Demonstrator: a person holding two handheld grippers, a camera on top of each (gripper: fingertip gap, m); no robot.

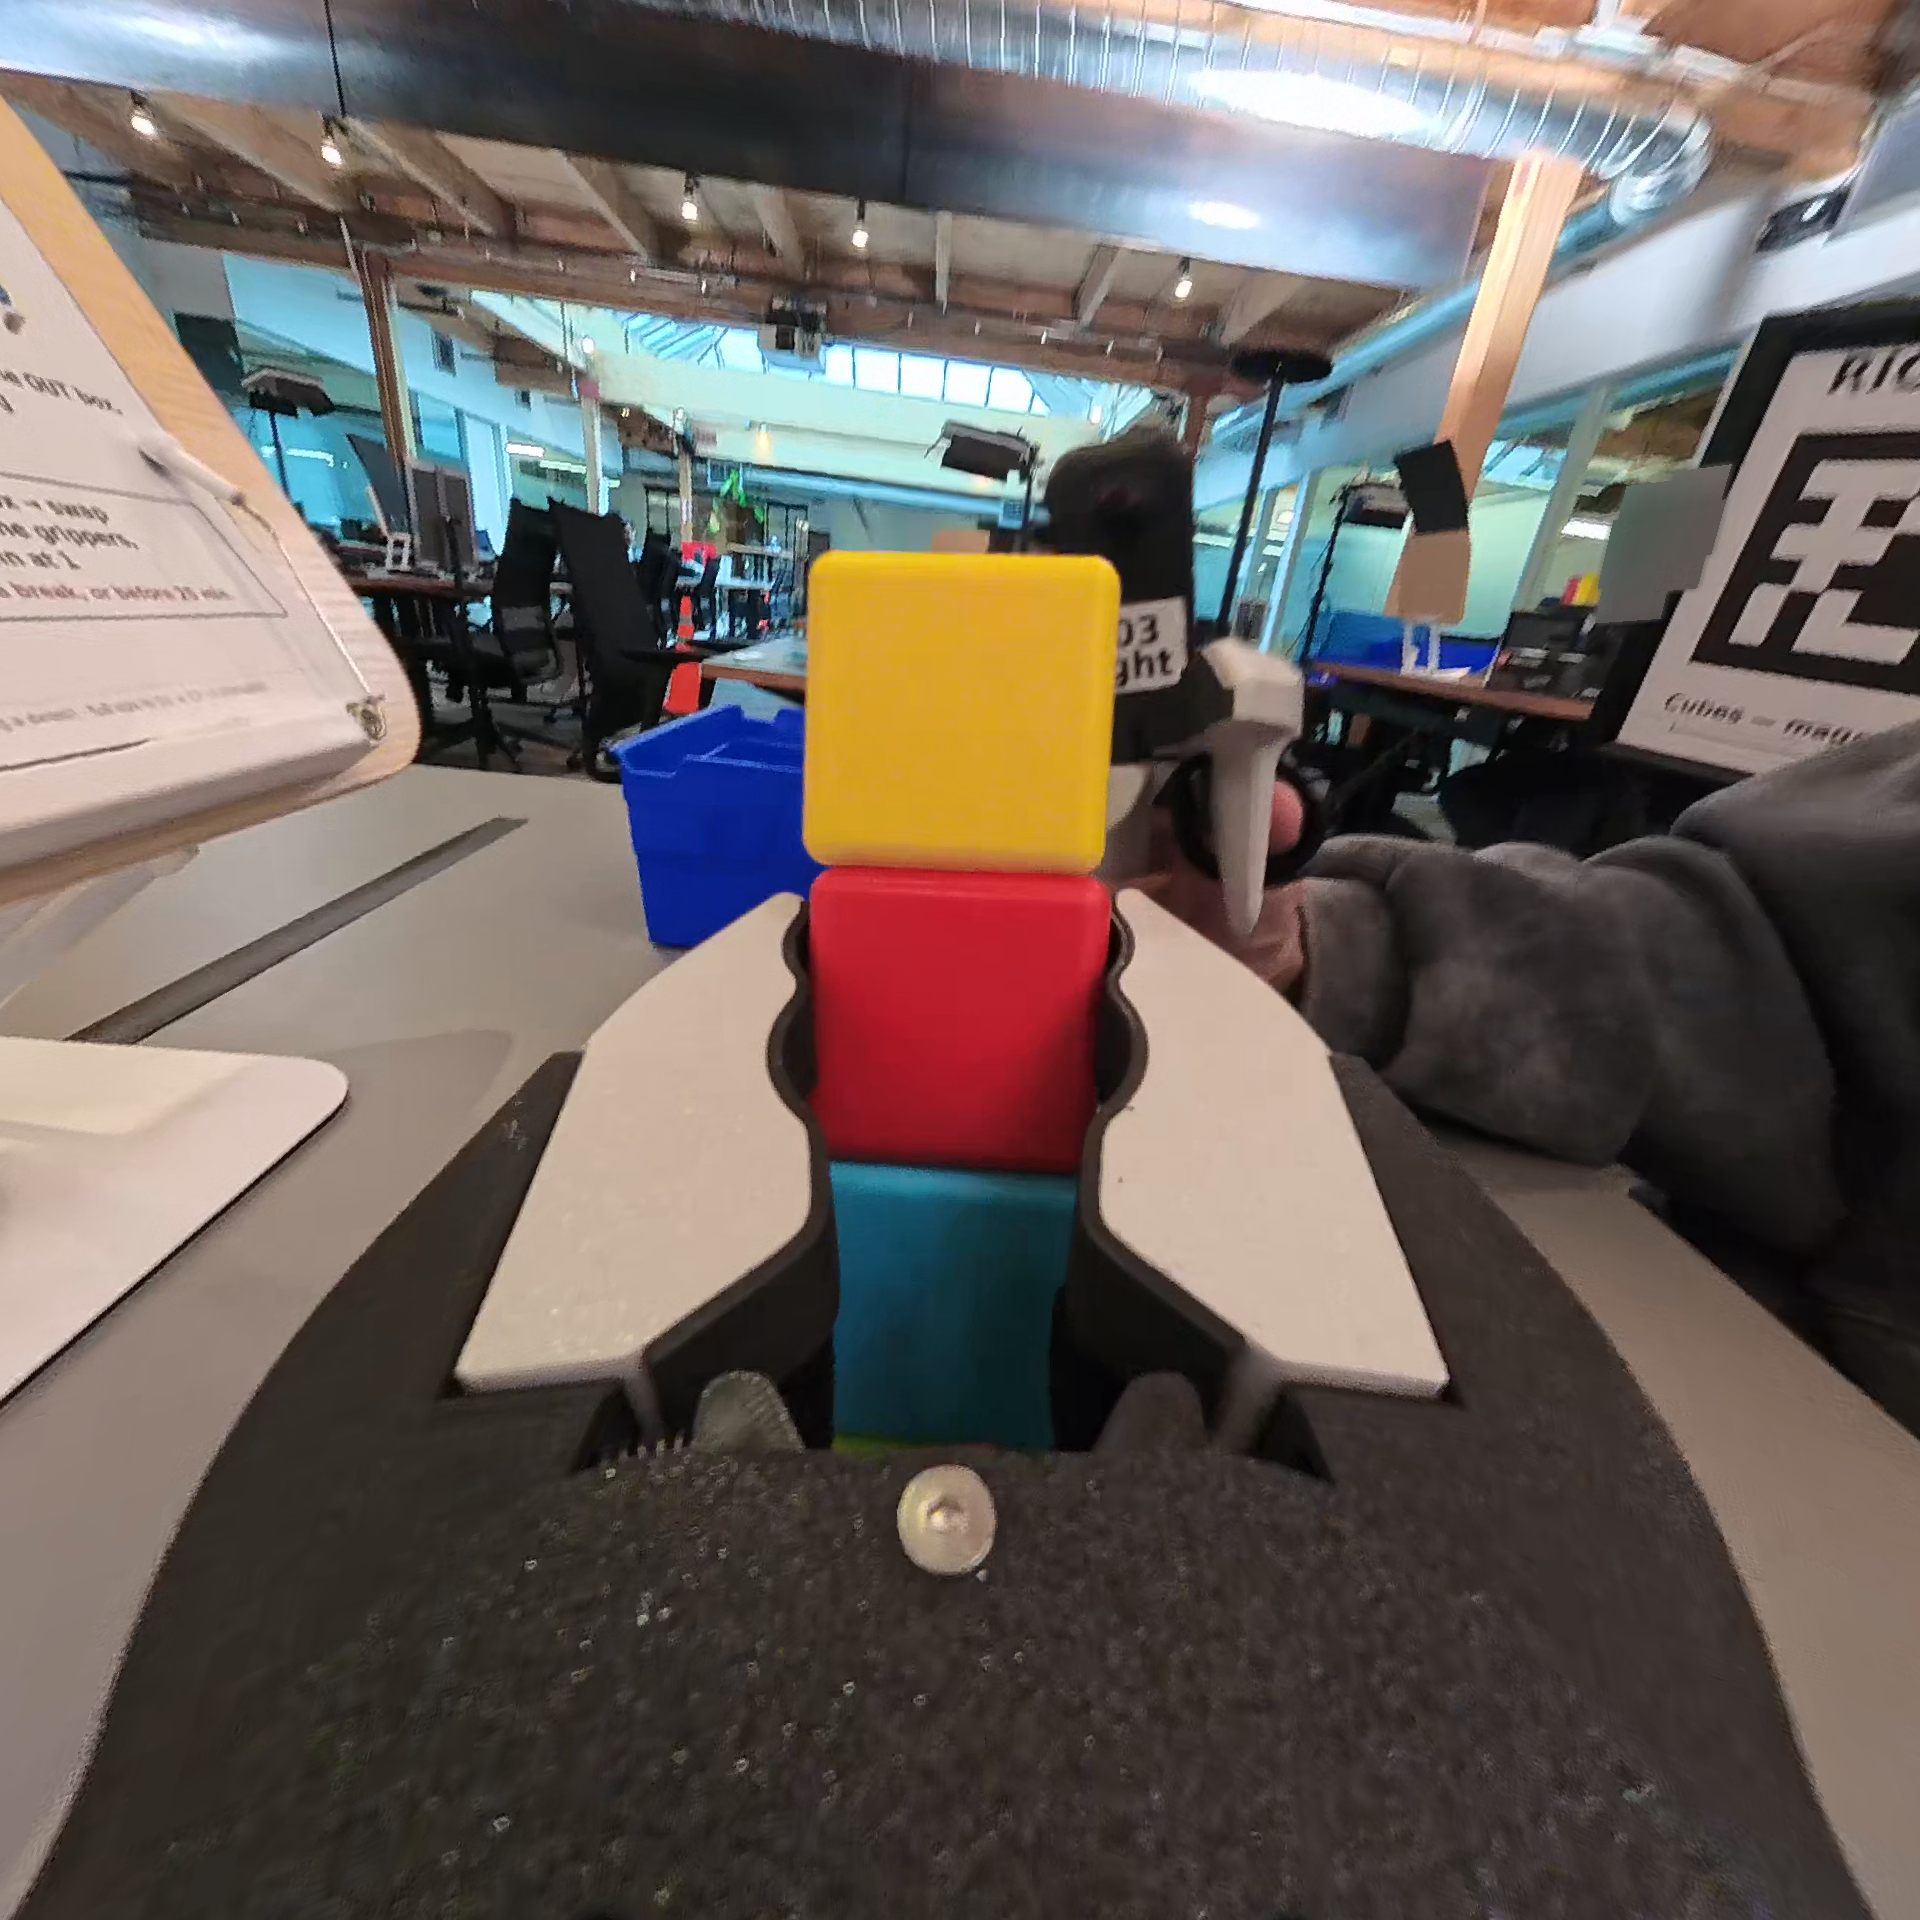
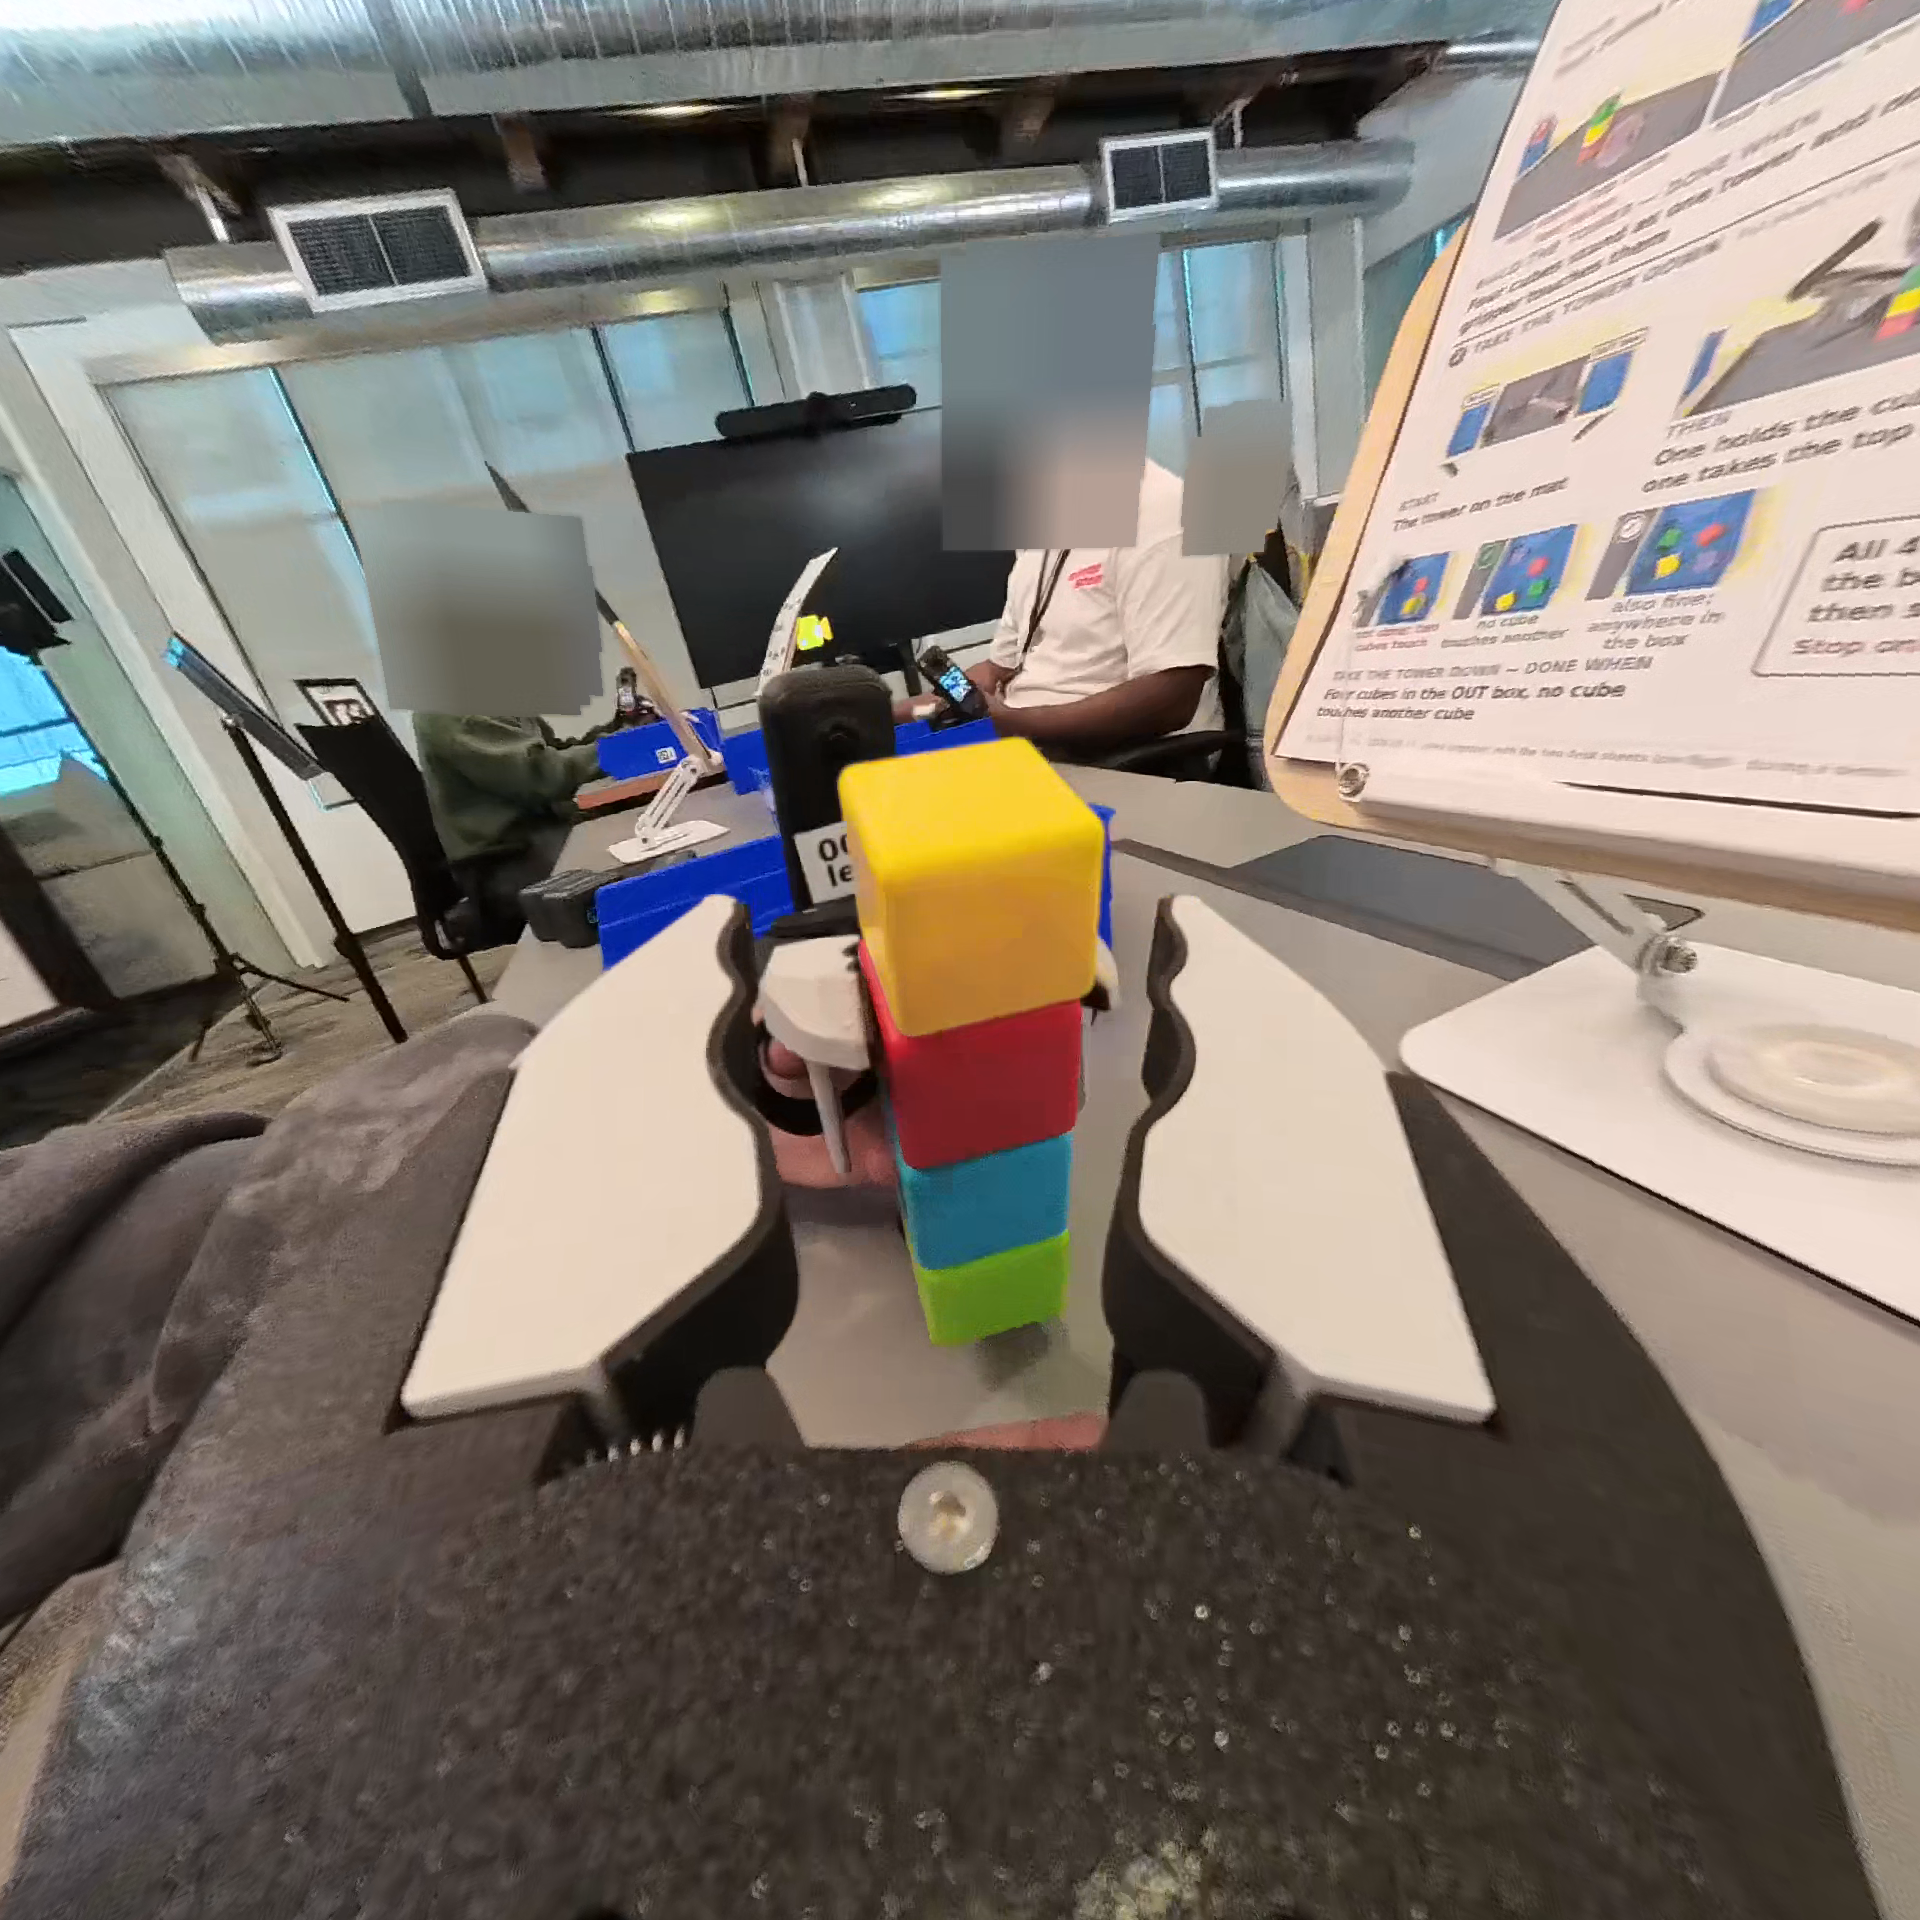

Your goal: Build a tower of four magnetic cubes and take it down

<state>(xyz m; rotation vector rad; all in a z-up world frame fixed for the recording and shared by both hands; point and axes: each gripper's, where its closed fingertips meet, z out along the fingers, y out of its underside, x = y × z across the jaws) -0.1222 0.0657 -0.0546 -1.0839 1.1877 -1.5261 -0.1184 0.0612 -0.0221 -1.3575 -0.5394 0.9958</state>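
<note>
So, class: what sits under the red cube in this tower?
A blue cube sits directly under the red cube, and a green cube under that, resting on the grey table. From the left claw, the green cube is nearly hidden.

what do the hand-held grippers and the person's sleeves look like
Each hand-held gripper, left and right, has two broad white fingers with wavy black inner pads, on a speckled black body with a silver screw. Each carries a white label. The sleeves are fuzzy dark grey.
</note>
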